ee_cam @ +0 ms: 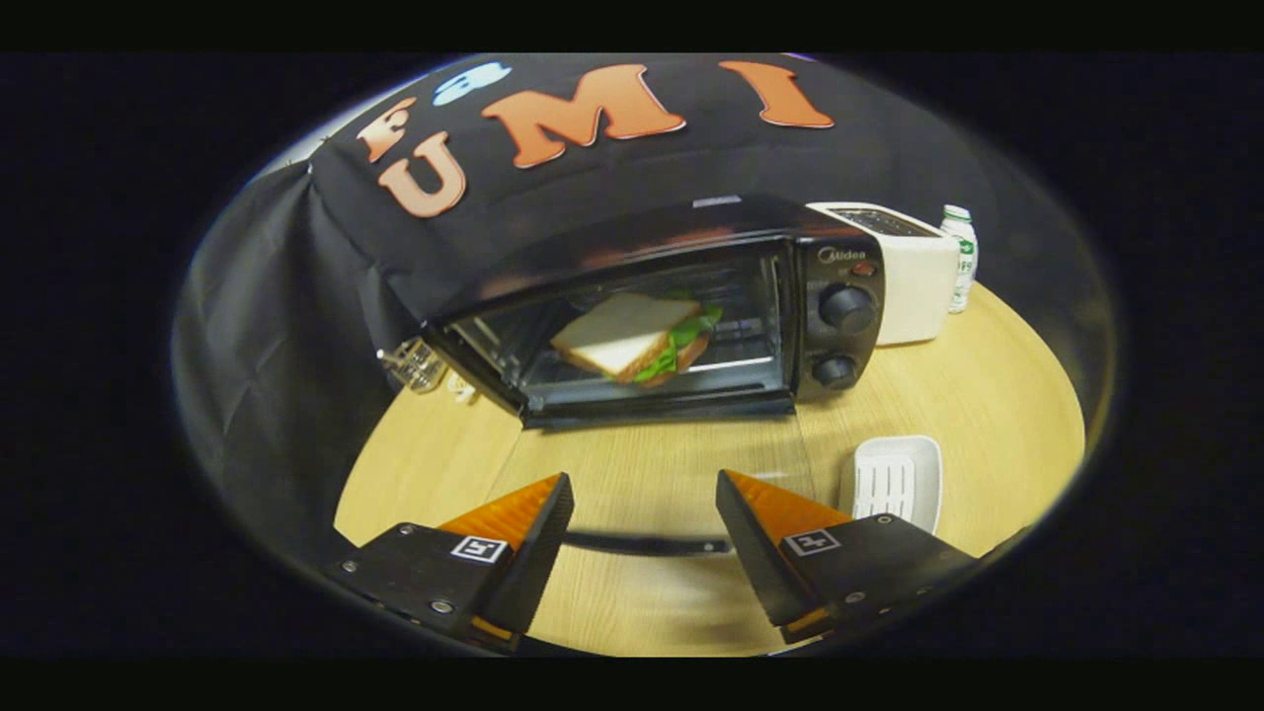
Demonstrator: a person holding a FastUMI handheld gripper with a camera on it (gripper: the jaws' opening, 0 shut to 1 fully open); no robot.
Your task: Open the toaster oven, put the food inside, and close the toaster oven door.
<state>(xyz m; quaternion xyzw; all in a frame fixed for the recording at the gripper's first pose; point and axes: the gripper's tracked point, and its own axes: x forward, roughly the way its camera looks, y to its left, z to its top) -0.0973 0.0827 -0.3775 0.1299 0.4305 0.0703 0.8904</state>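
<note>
Gripper: your gripper (644, 518) stands with its fingers spread wide apart and has hold of nothing.
Toaster oven: the black toaster oven (652, 316) sits on the wooden table (987, 395), beyond your fingers, backed against the black cloth wall.
Door: the glass door (657, 464) is folded down flat toward you; its dark handle bar (647, 543) lies between your fingers, touched by neither.
Food: the sandwich (637, 338), white bread with green leaf at its edge, lies tilted inside the oven cavity on the rack.
Controls: two black knobs (847, 308) sit on the oven's right panel.
Beside the oven: a white slot toaster (913, 276) stands just right of it, a small white bottle (960, 259) beyond that.
Near your right finger: a white ribbed dish (897, 479) lies on the table.
Left of the oven: clear glassware (413, 363), too blurred for you to identify further.
</note>
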